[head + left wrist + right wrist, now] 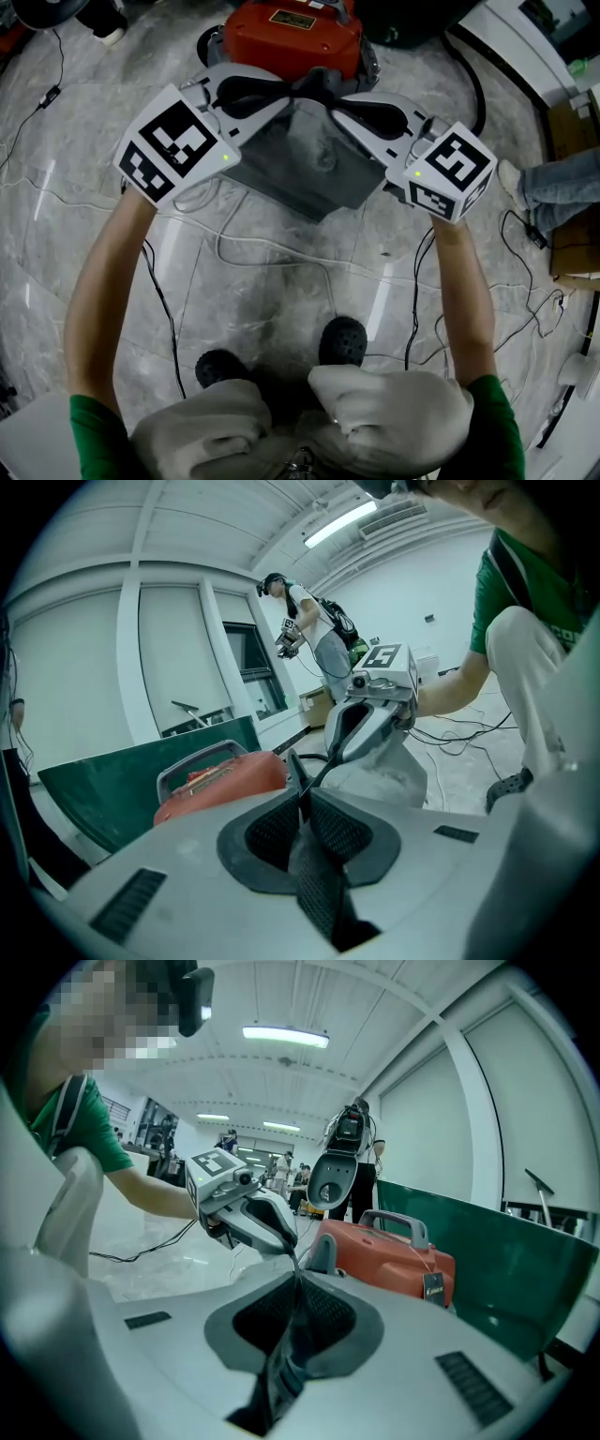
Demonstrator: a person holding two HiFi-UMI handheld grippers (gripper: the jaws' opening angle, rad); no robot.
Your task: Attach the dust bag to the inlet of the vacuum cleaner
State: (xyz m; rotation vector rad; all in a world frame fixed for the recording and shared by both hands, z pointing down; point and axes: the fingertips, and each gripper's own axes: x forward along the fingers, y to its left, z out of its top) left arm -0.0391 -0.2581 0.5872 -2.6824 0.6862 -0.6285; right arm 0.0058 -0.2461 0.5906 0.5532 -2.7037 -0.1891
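Marble floor (244, 309) with red vacuum cleaner (295, 33): one grey dust bag (300, 164) hanging just before it, probably soft and light, best held by its thin top edge, where my left gripper (291, 94) and right gripper (337, 98) both pinch it.

- Head view: even overhead light, moderately bright. The pale floor (281, 272) on the person's side of the left gripper (298, 91) and right gripper (330, 101) shows white glare streaks and one soft, dark shadow.
- Heavy fisheye bows the floor lines, and the corners darken.
- Left gripper view: a ceiling lamp (339, 524) high above the gripper burns out white. The walls look washed and blue-green.
- Right gripper view: a lamp panel (285, 1036) glares overhead.
- Both gripper views have black rounded corners. The gripper body nearest the lens is soft, and the room beyond is sharper.
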